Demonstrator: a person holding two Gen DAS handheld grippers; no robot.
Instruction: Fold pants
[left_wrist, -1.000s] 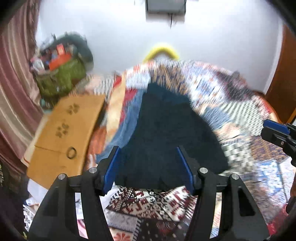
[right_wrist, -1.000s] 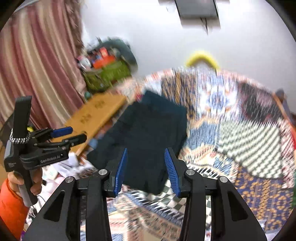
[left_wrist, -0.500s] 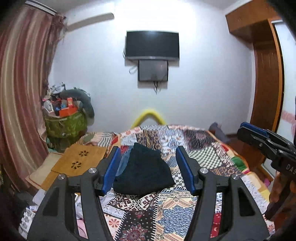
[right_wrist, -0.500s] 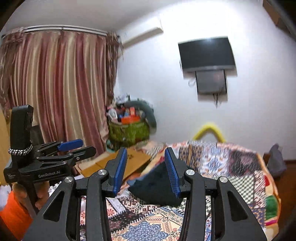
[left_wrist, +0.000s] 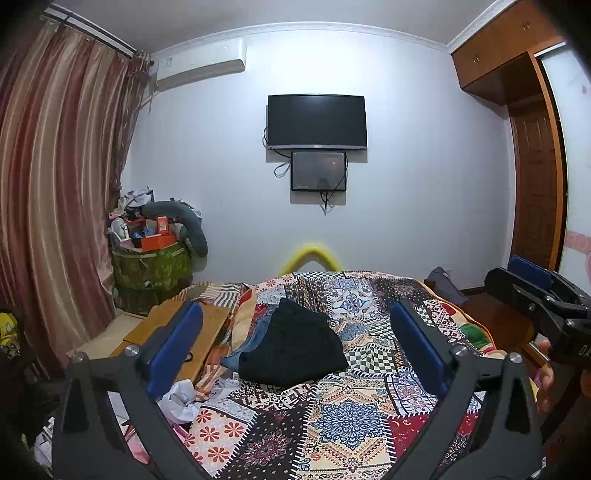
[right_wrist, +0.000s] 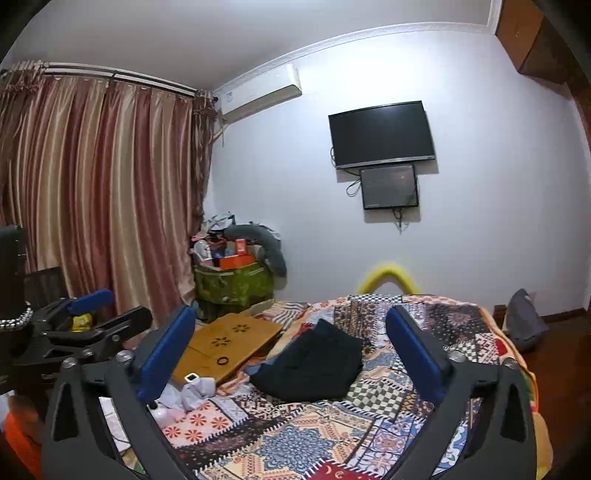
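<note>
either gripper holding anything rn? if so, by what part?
Nothing held. The left gripper and right gripper are both open and empty; the dark pants lie folded on the patchwork bedspread, untouched.

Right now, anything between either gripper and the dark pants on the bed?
Nothing visible. The dark pants lie folded on the patchwork quilt, with only bare quilt ahead of the open left gripper and open right gripper. Blue cloth sits beside them, out of the path.
</note>
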